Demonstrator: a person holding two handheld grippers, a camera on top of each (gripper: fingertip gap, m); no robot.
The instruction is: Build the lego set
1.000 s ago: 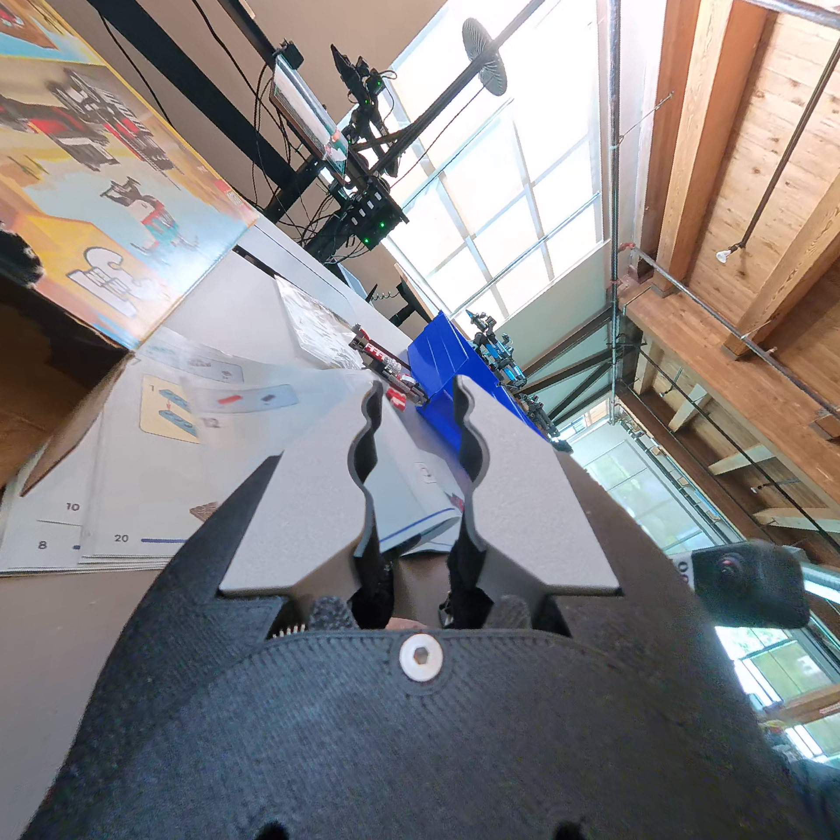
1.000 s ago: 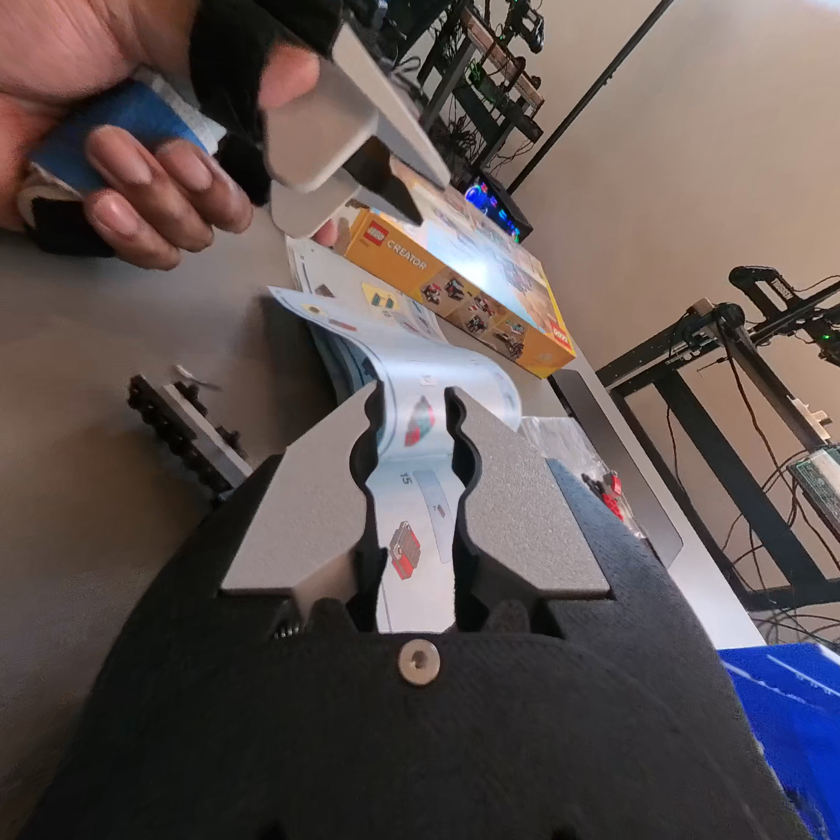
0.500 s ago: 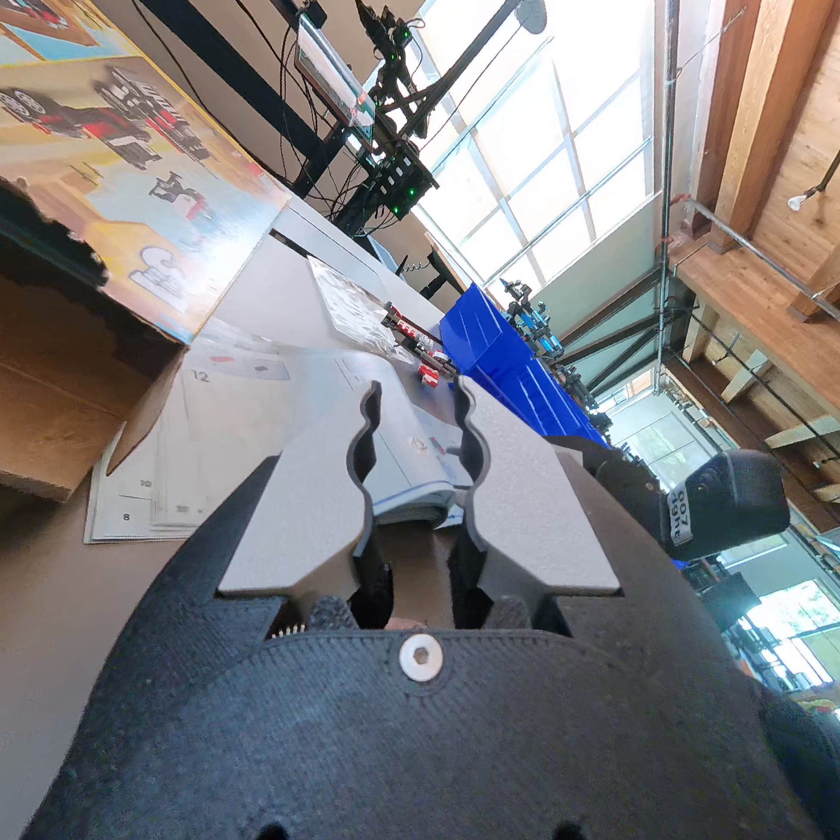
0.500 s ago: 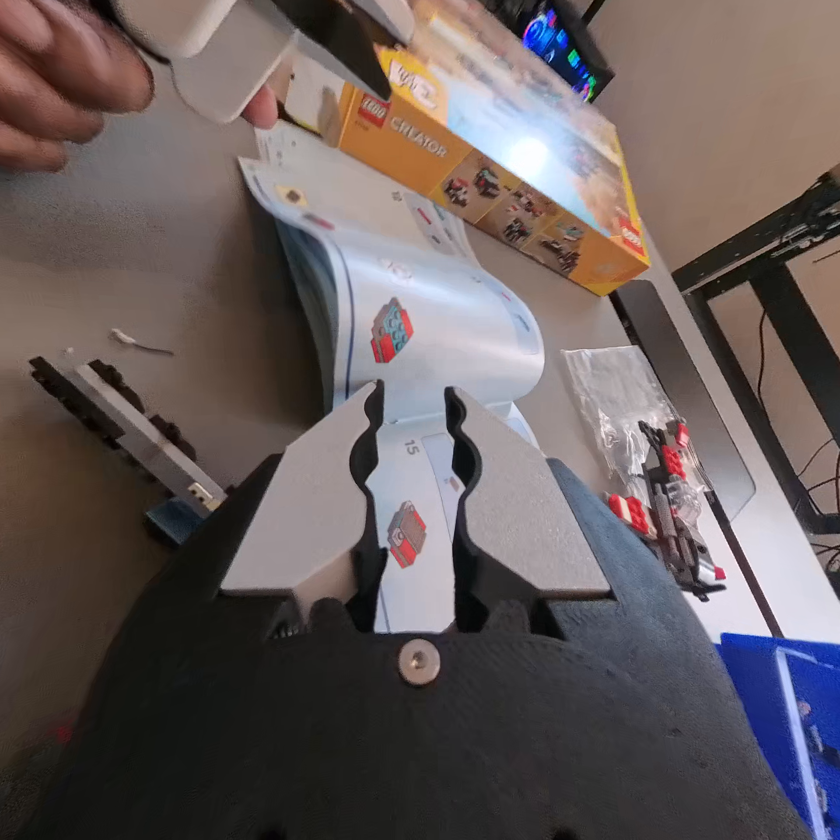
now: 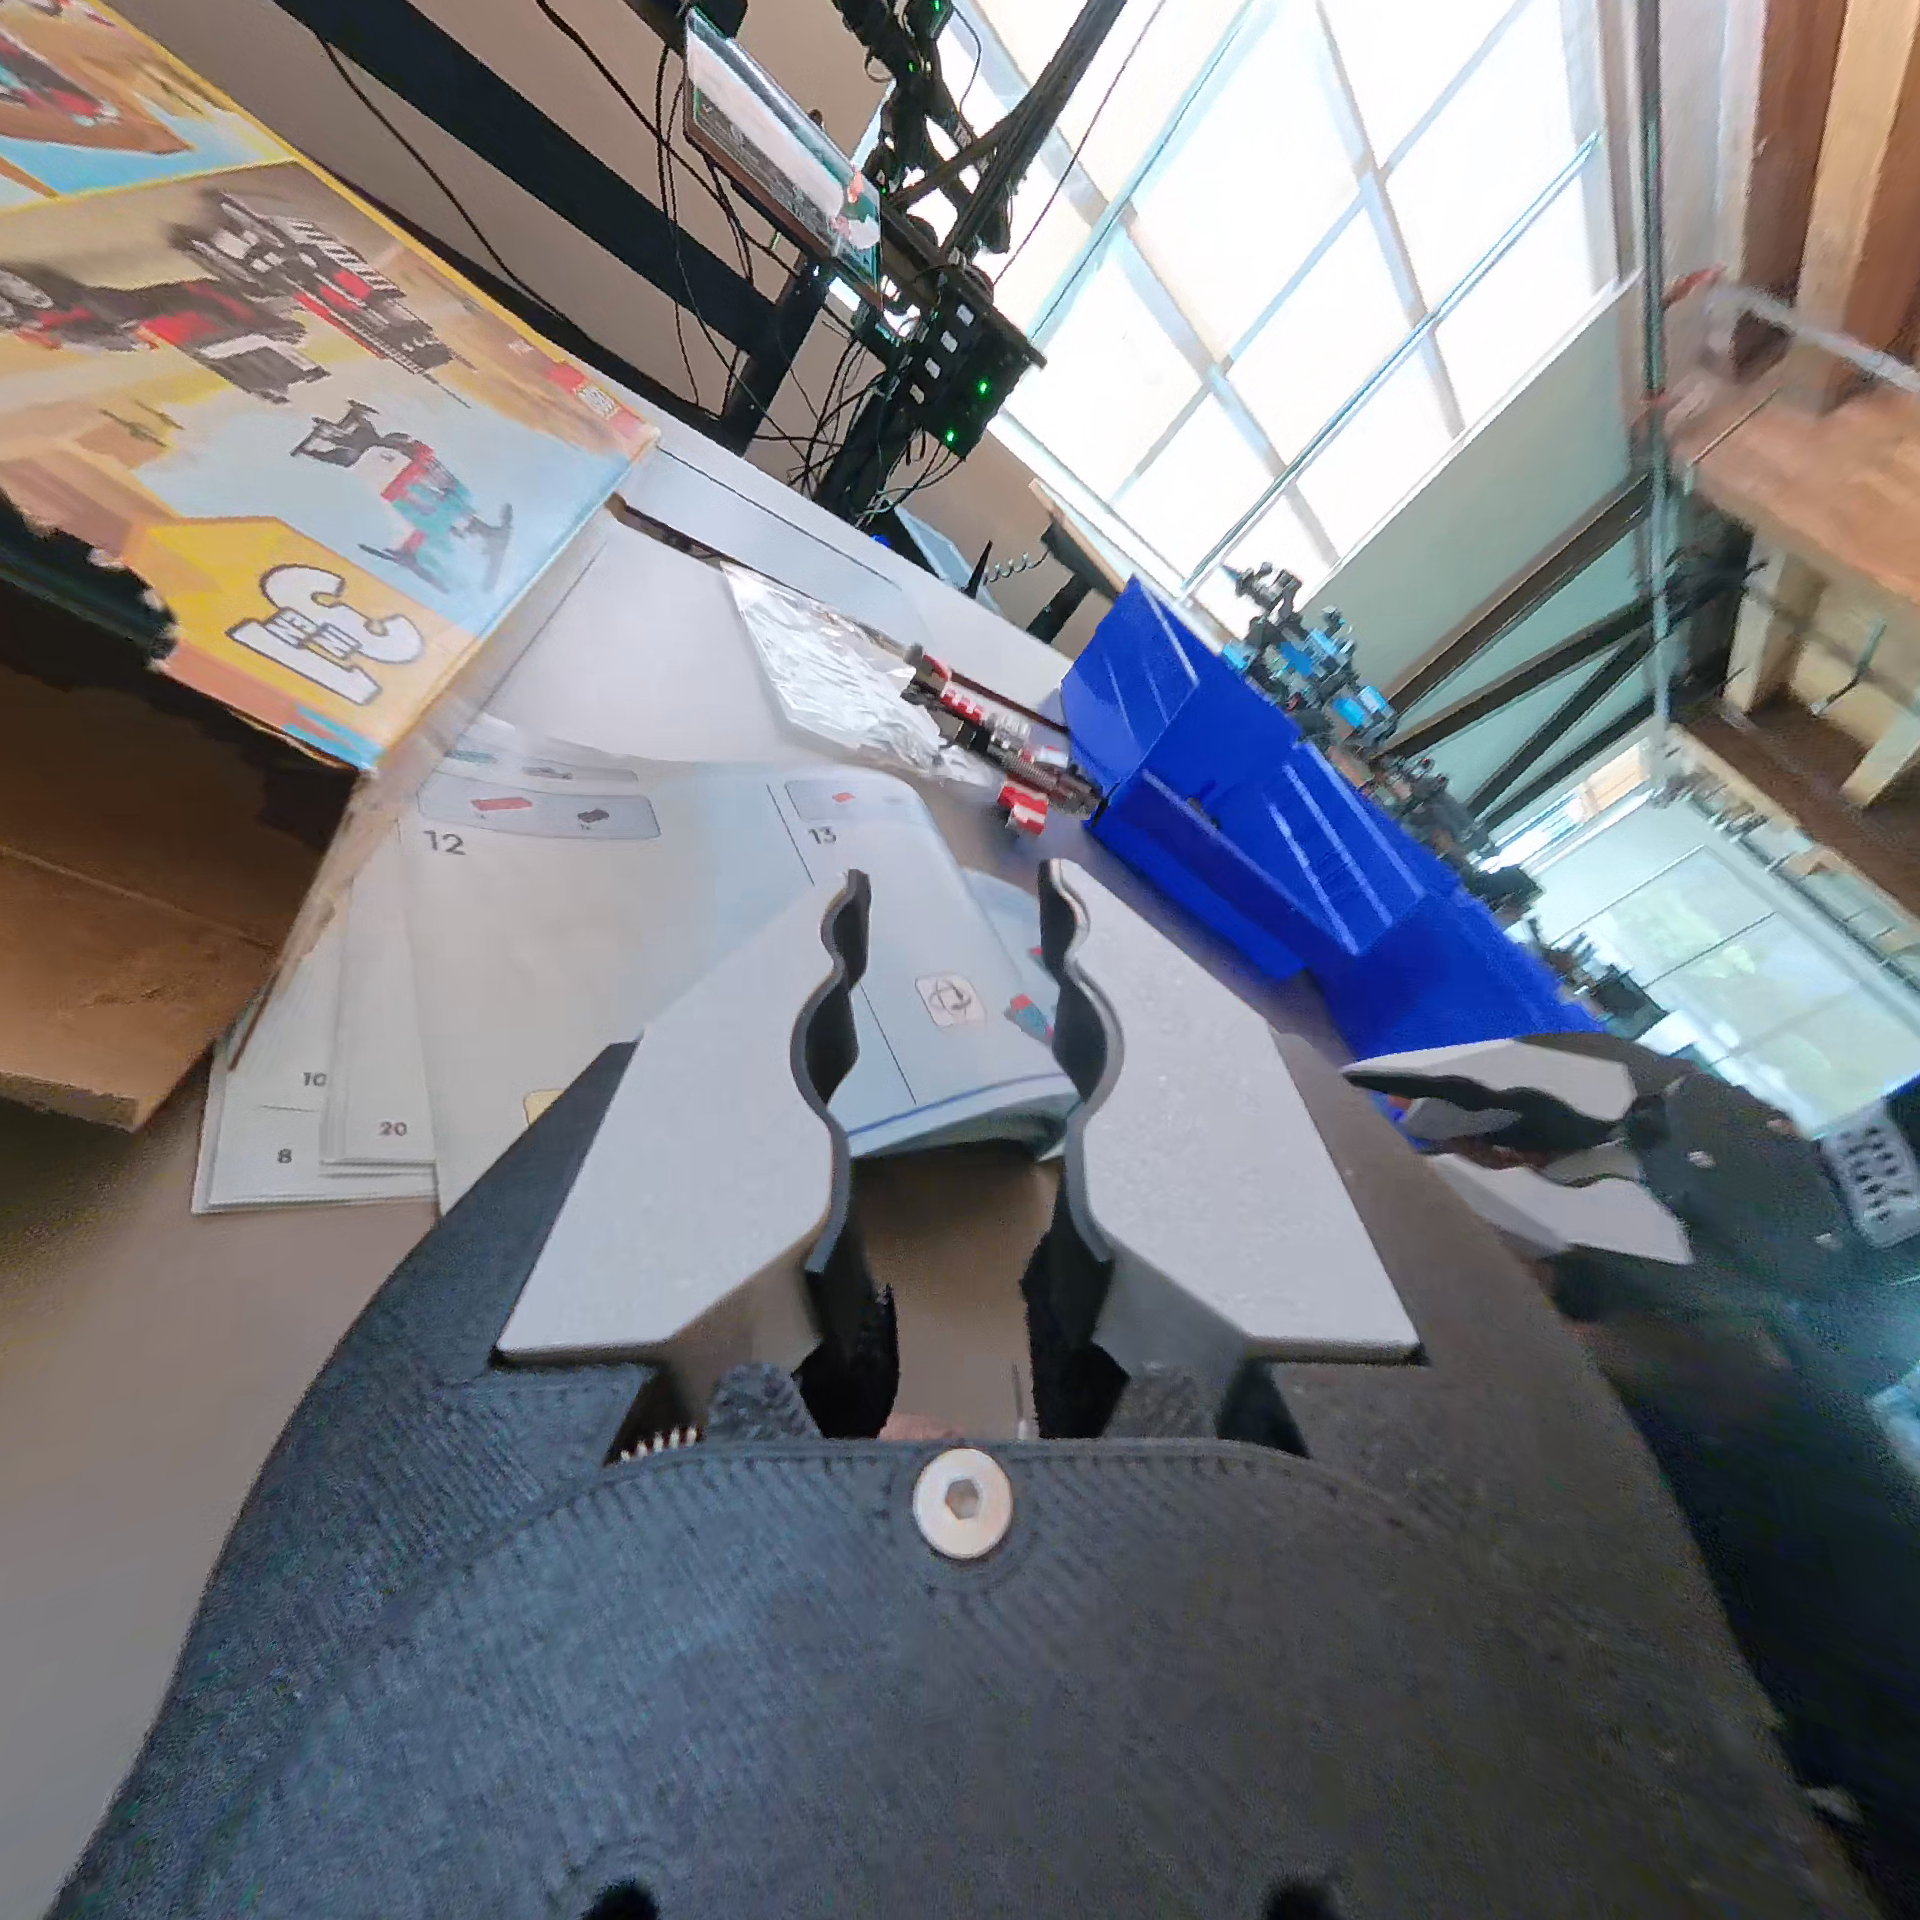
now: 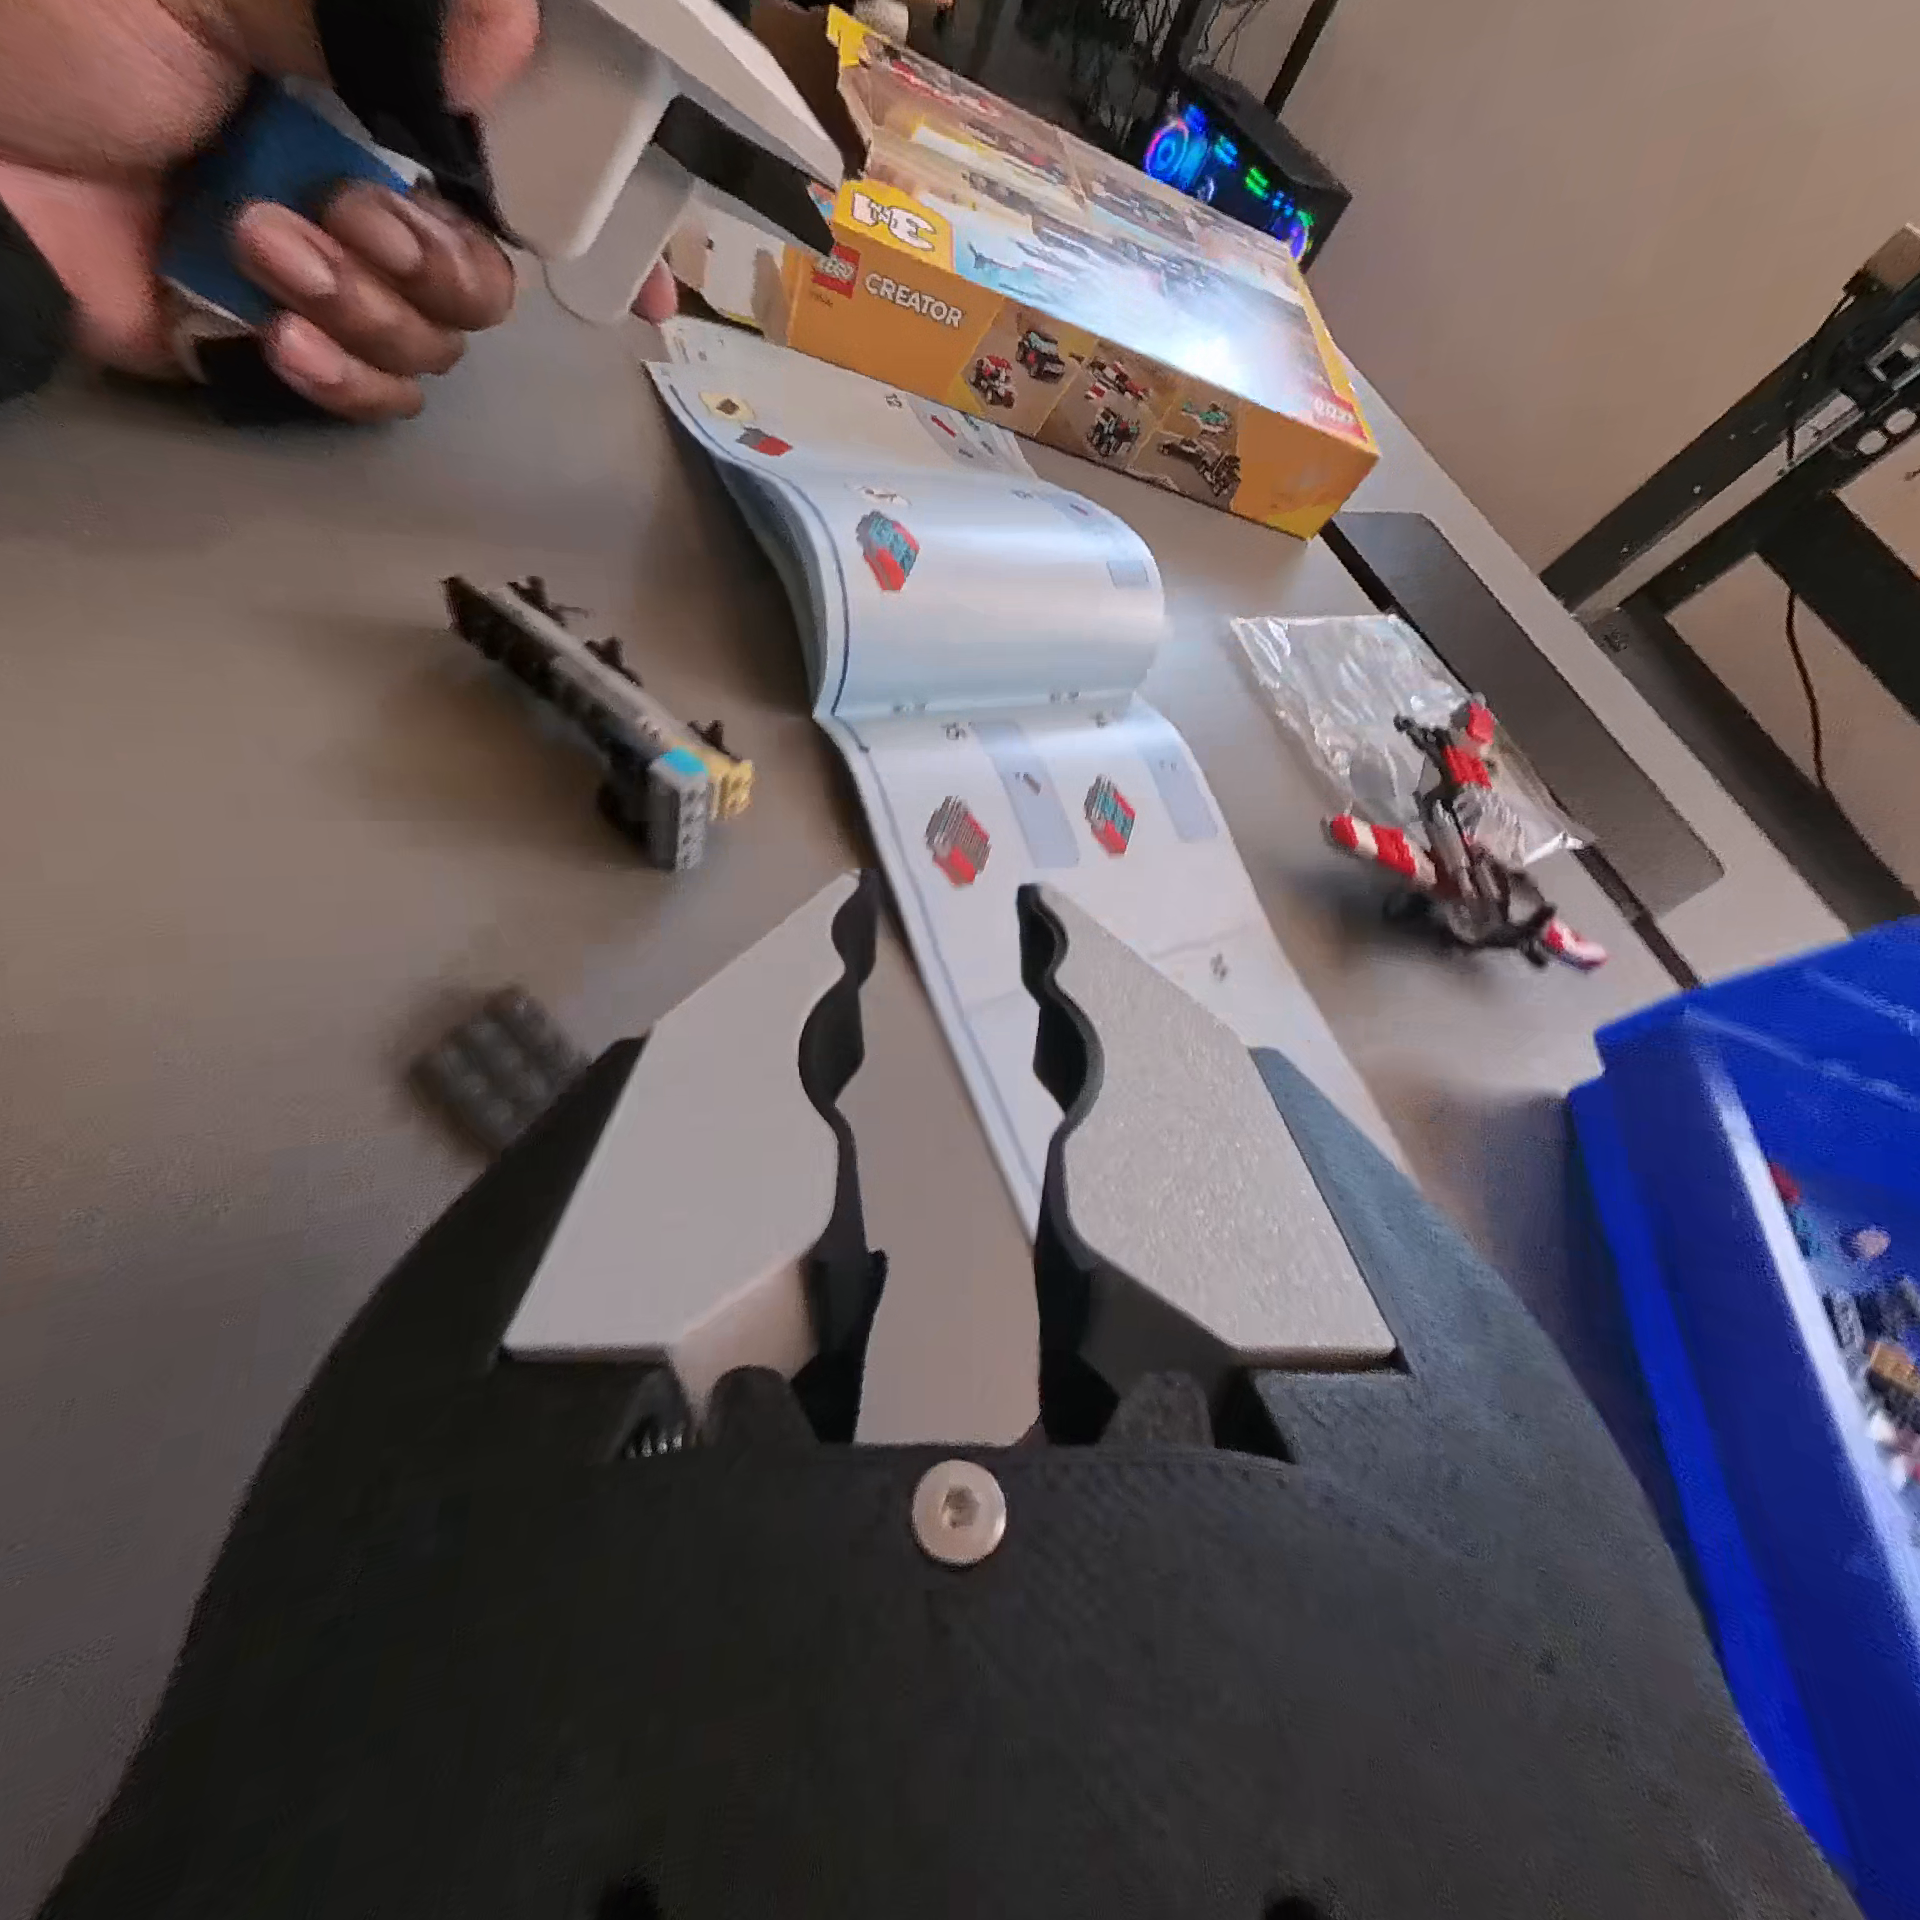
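My right gripper (image 6: 940, 894) is open and empty, raised over the near end of the open instruction booklet (image 6: 997, 665). Left of the booklet lies a long black and grey lego assembly (image 6: 603, 707), and nearer me a small dark grey plate (image 6: 494, 1060). A red, white and black lego model (image 6: 1455, 842) lies right of the booklet beside a clear bag (image 6: 1351, 675). My left gripper (image 5: 948, 883) is open and empty, low over the booklet (image 5: 727, 935). It also shows in the right wrist view (image 6: 665, 177), held by a hand at the far left.
The yellow lego box (image 6: 1081, 343) lies behind the booklet, its flap torn open (image 5: 125, 883). A blue bin (image 6: 1766, 1299) with several loose pieces stands at the right; it also shows in the left wrist view (image 5: 1247, 831). Black stands and cables rise behind the grey table (image 6: 208, 831). The tips of one gripper are about 20 cm away from the tips of the other. The left gripper is farther from the small dark grey plate (image 6: 494, 1060), some 20 cm, than the right, some 8 cm.
My right gripper has pulled back and risen, so the assembly, the grey plate and the blue bin come into view. My left gripper has dropped and tilted toward the booklet. Both stay open.
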